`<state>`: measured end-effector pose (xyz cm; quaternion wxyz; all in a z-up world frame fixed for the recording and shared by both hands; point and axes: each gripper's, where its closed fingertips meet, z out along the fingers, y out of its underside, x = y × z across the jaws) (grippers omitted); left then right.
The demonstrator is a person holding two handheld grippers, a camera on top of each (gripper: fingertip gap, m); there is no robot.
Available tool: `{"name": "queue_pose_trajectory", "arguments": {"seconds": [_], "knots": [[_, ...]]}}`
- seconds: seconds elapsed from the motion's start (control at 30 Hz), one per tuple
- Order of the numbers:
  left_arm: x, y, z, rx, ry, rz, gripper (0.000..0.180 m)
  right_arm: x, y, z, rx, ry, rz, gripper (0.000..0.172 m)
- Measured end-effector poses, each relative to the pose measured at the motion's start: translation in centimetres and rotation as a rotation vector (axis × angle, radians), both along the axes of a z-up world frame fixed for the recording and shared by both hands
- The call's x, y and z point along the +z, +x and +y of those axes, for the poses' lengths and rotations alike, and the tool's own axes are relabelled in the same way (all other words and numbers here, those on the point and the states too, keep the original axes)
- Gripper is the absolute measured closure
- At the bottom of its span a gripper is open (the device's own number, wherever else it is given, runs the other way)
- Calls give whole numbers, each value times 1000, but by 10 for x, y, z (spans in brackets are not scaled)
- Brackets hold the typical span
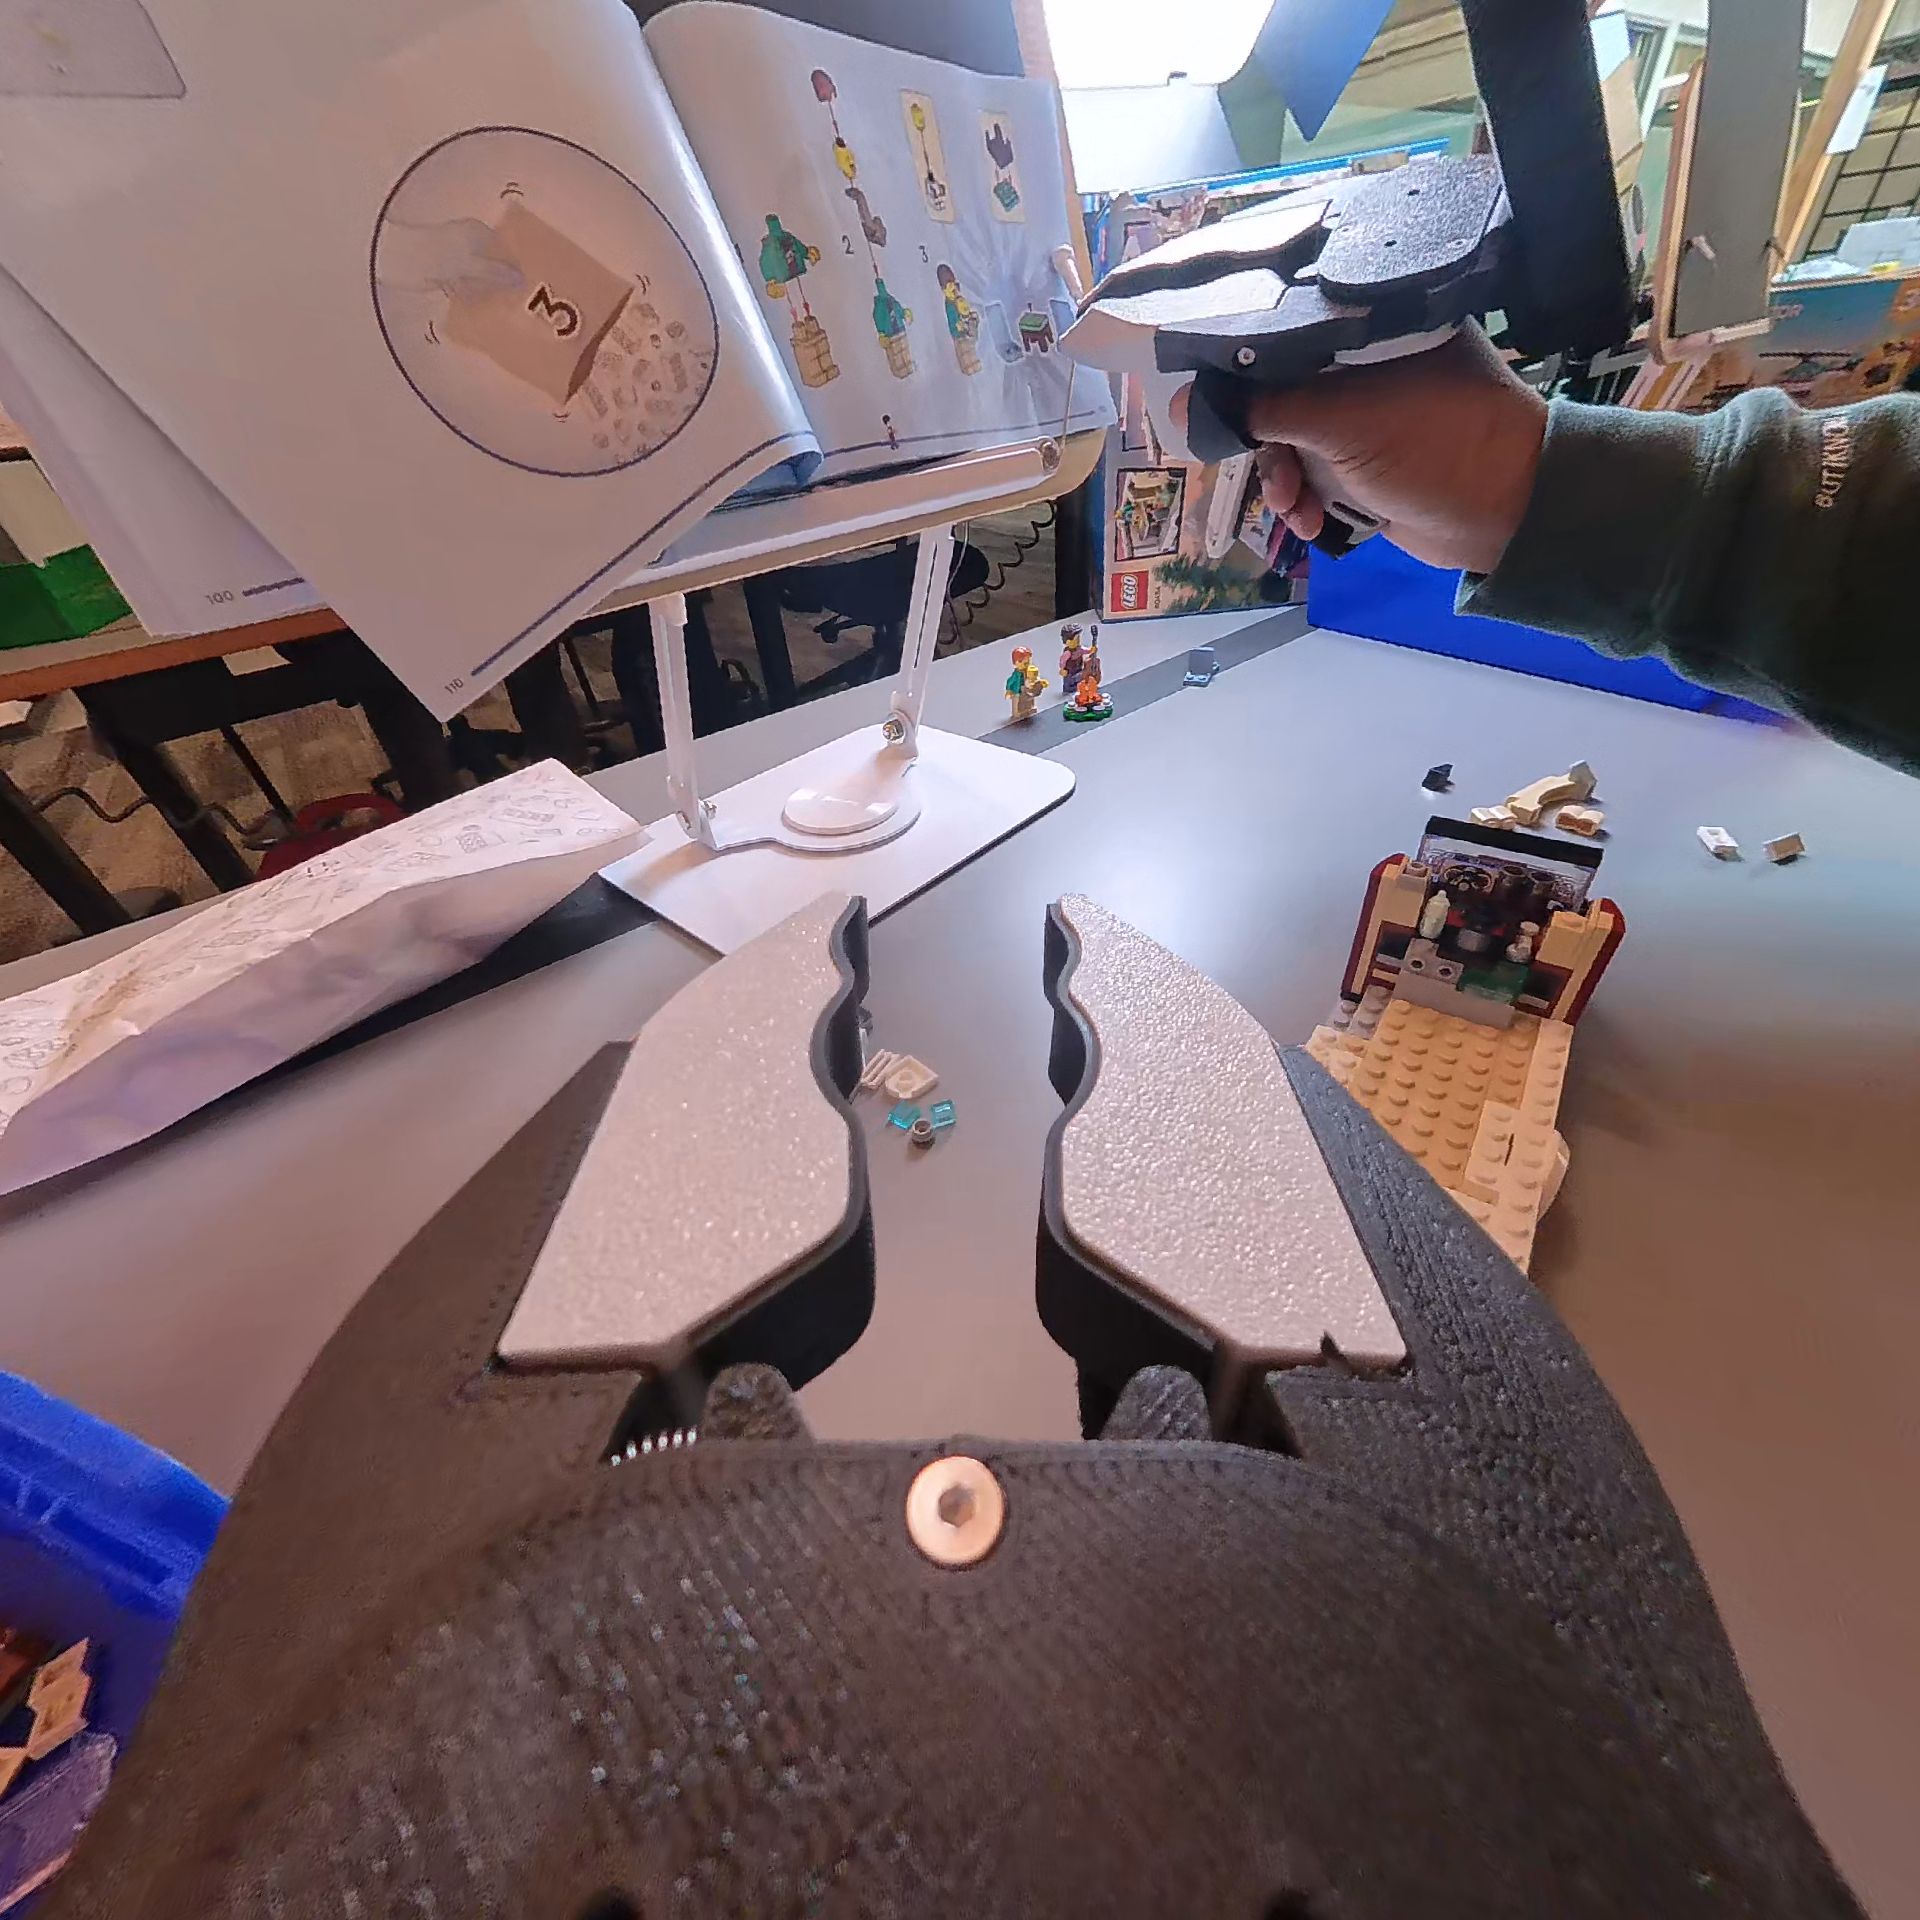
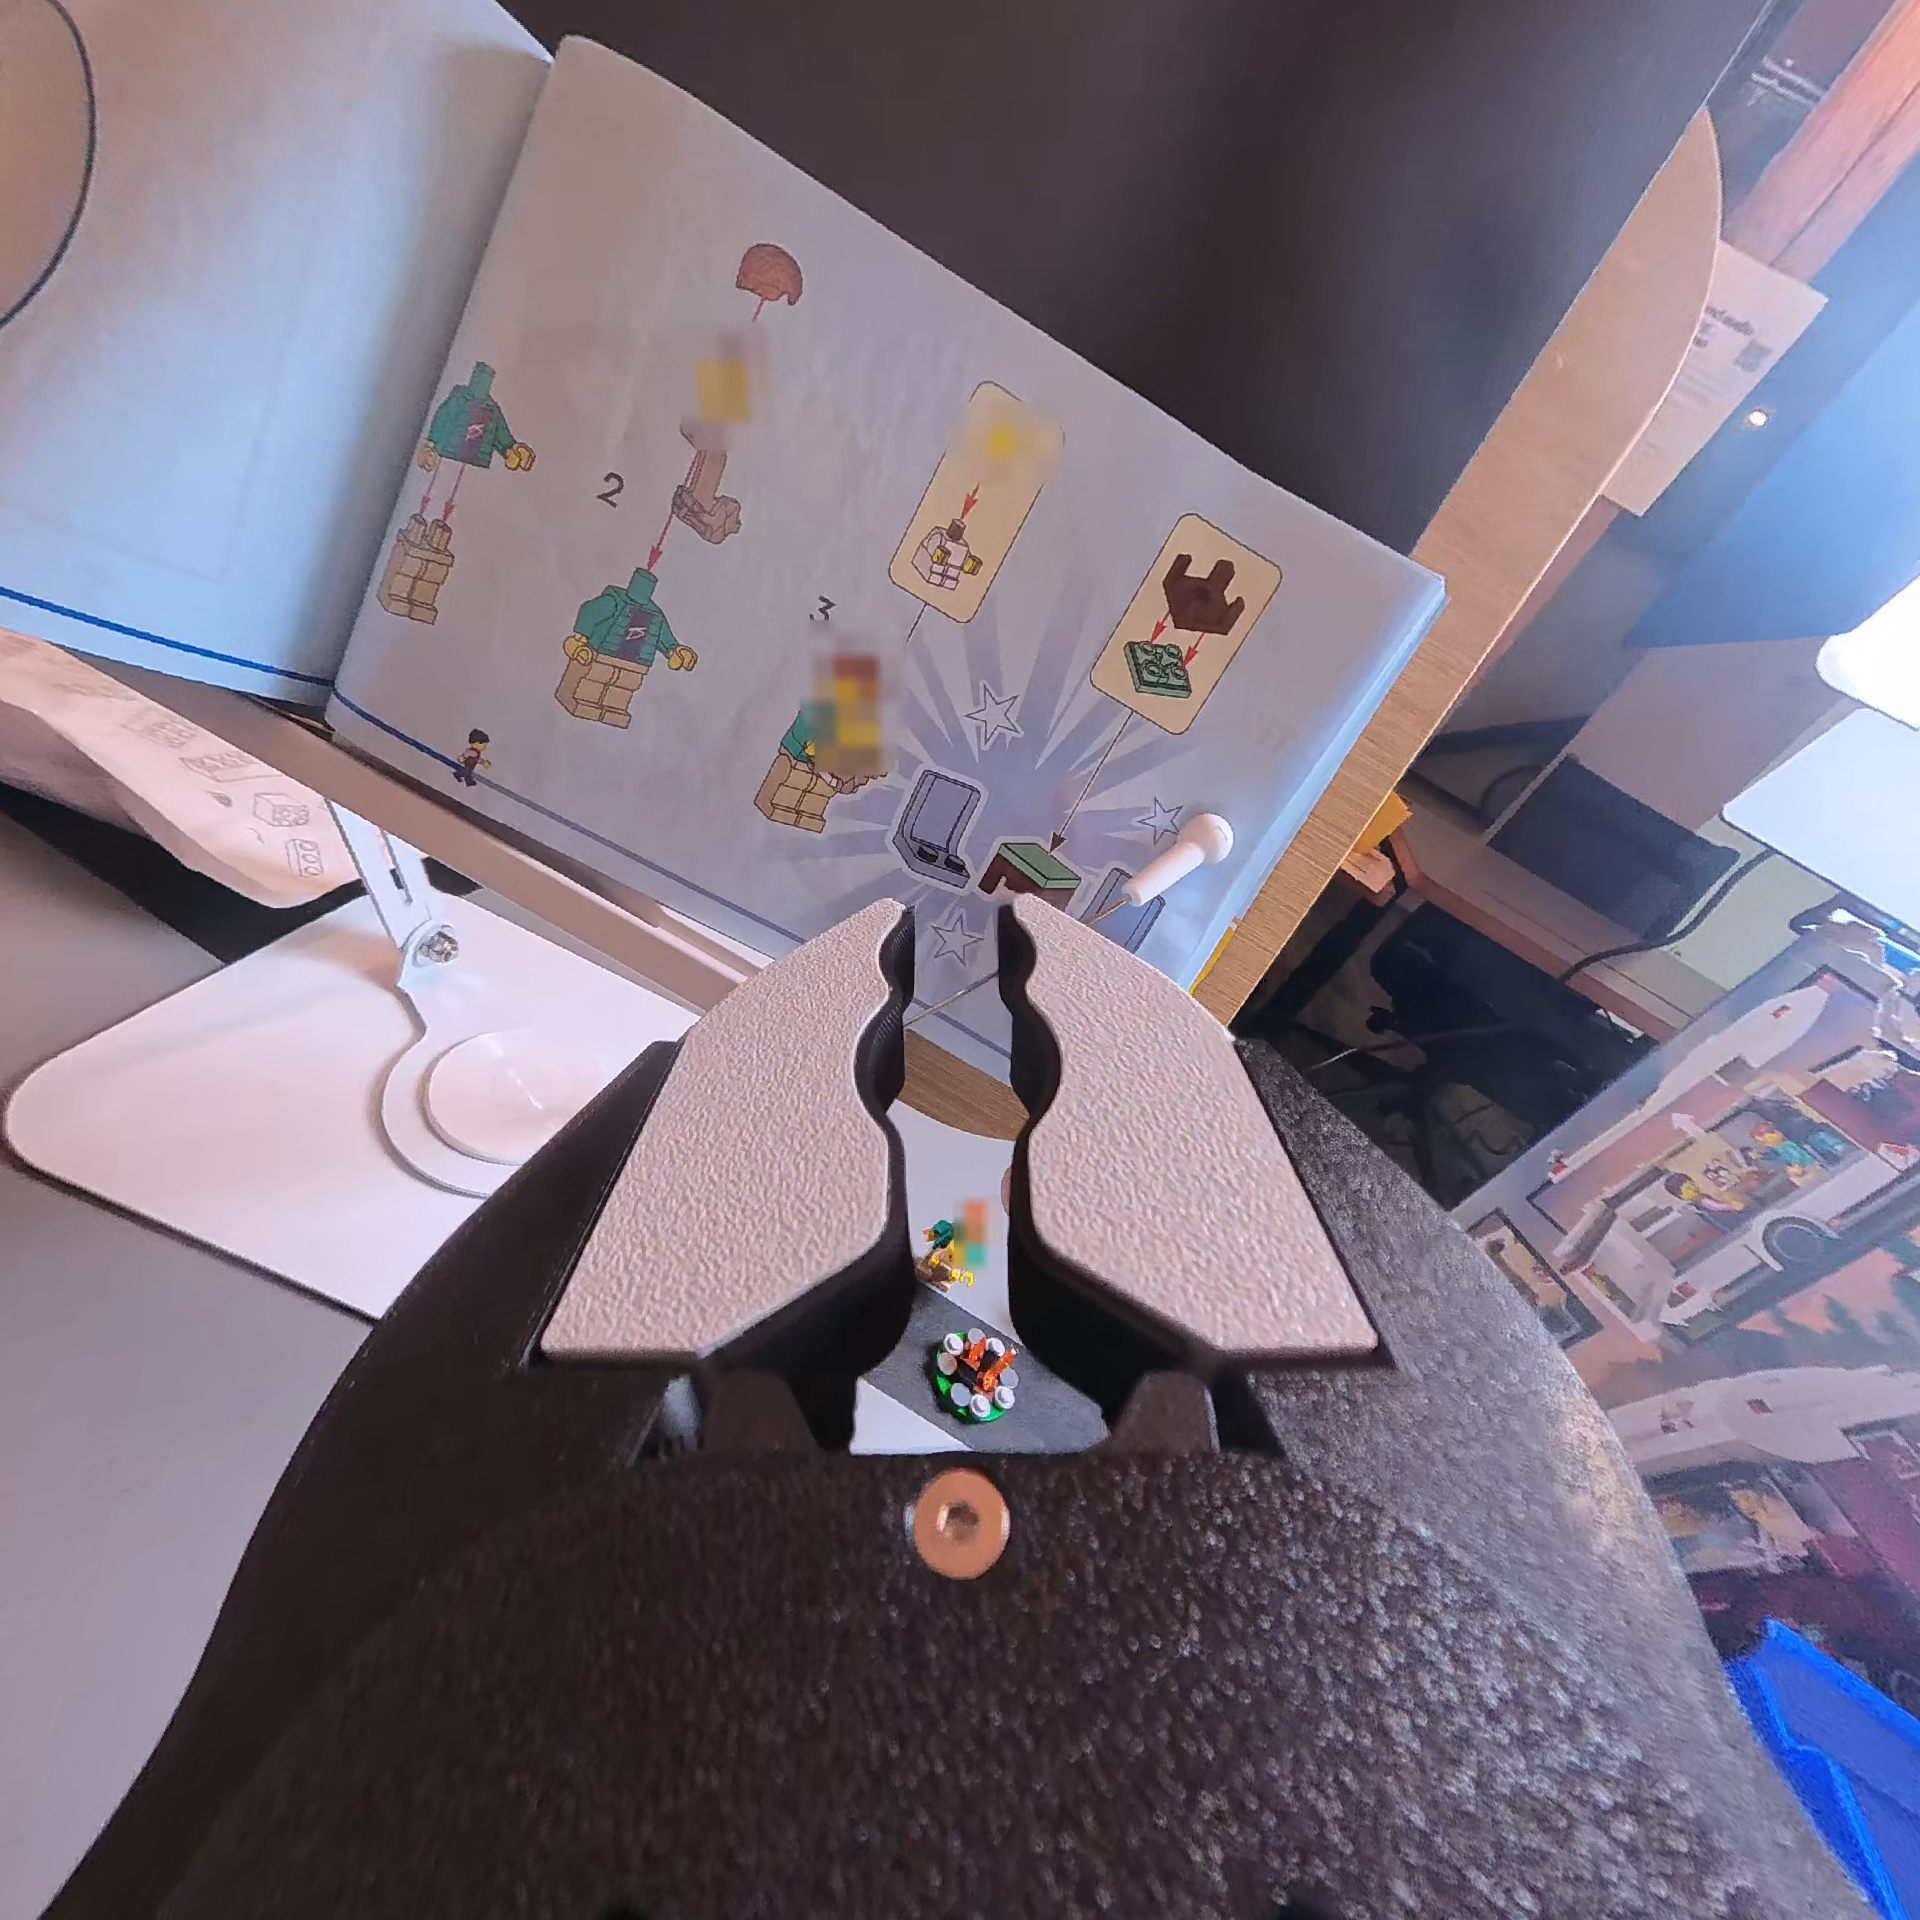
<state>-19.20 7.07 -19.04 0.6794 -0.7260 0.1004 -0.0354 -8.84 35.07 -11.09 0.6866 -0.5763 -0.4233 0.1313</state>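
Both grippers, the left gripper (image 1: pixel 954 914) and the right gripper (image 2: pixel 956 914), have pebbled light-grey fingers on black textured bodies. The table (image 1: pixel 1351 727) is plain grey with a darker grey stripe. The booklet (image 2: pixel 831 520) has pale blue pages with green, tan and brown figures; its stand (image 1: pixel 831 810) is white. The brick model (image 1: pixel 1455 1039) is tan with dark red sides. Small loose pieces (image 1: pixel 920 1112) are turquoise and cream. The paper bag (image 1: pixel 260 966) is white with line drawings. The bin (image 1: pixel 62 1538) is blue, the sleeve (image 1: pixel 1714 540) dull green
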Motion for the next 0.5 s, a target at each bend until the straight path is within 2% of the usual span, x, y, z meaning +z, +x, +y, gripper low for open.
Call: {"name": "queue_pose_trajectory", "arguments": {"seconds": [0.3, 0.5], "knots": [[-2, -1, 1, 0, -6, -4, 148, -1, 6, 0, 2, -32, 27, 152], [6, -2, -2, 7, 17, -3, 148, 1, 20, -32, 64, -70, 74, 148]]}}
